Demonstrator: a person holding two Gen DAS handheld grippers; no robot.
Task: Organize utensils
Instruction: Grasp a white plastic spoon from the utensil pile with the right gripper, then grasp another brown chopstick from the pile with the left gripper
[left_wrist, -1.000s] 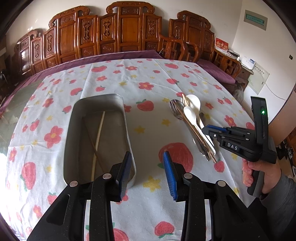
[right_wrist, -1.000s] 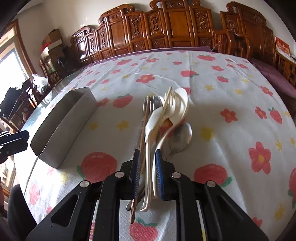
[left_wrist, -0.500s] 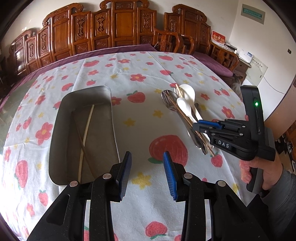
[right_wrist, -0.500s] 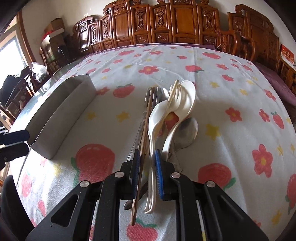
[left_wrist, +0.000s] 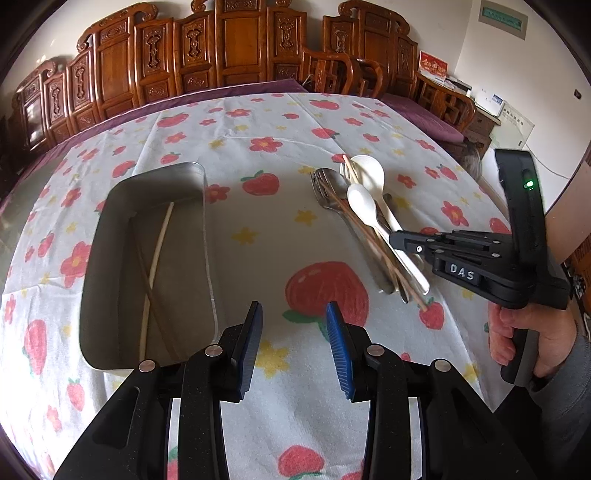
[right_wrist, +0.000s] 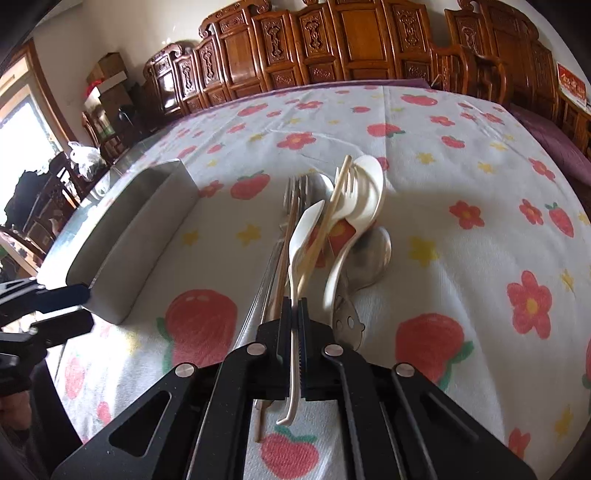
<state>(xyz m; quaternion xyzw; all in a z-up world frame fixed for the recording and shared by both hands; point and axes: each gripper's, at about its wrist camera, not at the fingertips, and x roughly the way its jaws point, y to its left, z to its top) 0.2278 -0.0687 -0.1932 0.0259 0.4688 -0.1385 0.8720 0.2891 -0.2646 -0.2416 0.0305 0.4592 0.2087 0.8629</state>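
Observation:
A pile of utensils (left_wrist: 354, 206) lies on the strawberry tablecloth: white plastic spoons, a plastic fork, metal forks, a metal spoon (right_wrist: 373, 254) and wooden chopsticks. My right gripper (right_wrist: 295, 304) is down on the pile's near end. Its jaws are closing, and the pads press on the handle of one white plastic spoon (right_wrist: 304, 236), whose bowl tilts up off the pile. To the left, the metal tray (left_wrist: 110, 221) holds two chopsticks (left_wrist: 155, 258). My left gripper (left_wrist: 293, 321) hovers open over the cloth beside the tray's near right corner, nothing between its fingers.
A person's hand (left_wrist: 532, 332) grips the right tool's handle. Carved wooden chairs (left_wrist: 236, 55) line the far side of the table. The table's edge runs close on the right, with a side cabinet (left_wrist: 491, 122) beyond it.
The right jaws have narrowed from a small gap to a tight hold on the white spoon's handle, and its bowl has tipped up. The left gripper has drifted slightly forward and lower, still open.

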